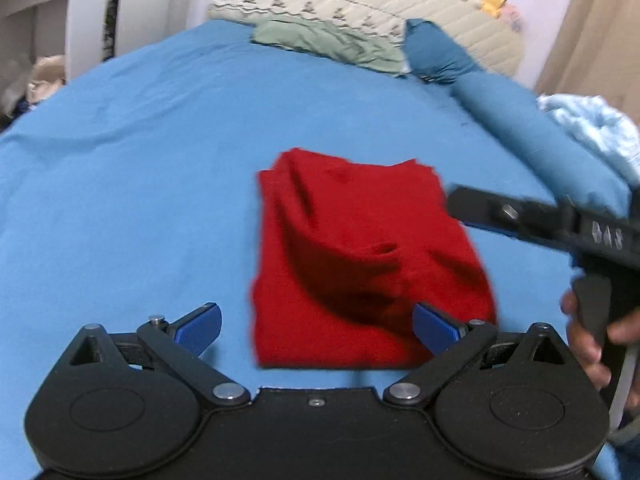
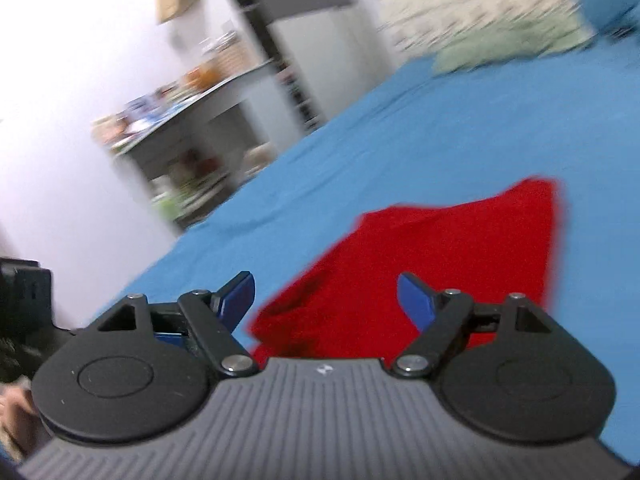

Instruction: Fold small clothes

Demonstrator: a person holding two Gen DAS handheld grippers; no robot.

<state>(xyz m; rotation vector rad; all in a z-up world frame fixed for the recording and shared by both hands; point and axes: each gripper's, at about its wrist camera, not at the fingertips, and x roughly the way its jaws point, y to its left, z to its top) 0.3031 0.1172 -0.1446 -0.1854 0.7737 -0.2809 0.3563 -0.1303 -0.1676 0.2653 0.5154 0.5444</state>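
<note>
A red garment (image 1: pixel 360 264) lay folded into a rumpled rectangle on the blue bedsheet (image 1: pixel 140 160), creased across its top layer, just ahead of both my claws. My left gripper (image 1: pixel 316 326) was spread wide, pinching nothing, its right pad over the cloth's near edge. My right gripper (image 2: pixel 326 300) was likewise spread and empty above the garment. From the left camera, at two o'clock, blue pillows (image 1: pixel 500 92) lined the bed's edge; at twelve o'clock, a green pillow (image 1: pixel 332 42) and cream quilt (image 1: pixel 360 0). A cluttered desk (image 2: pixel 180 108) stood at ten o'clock from the right camera.
</note>
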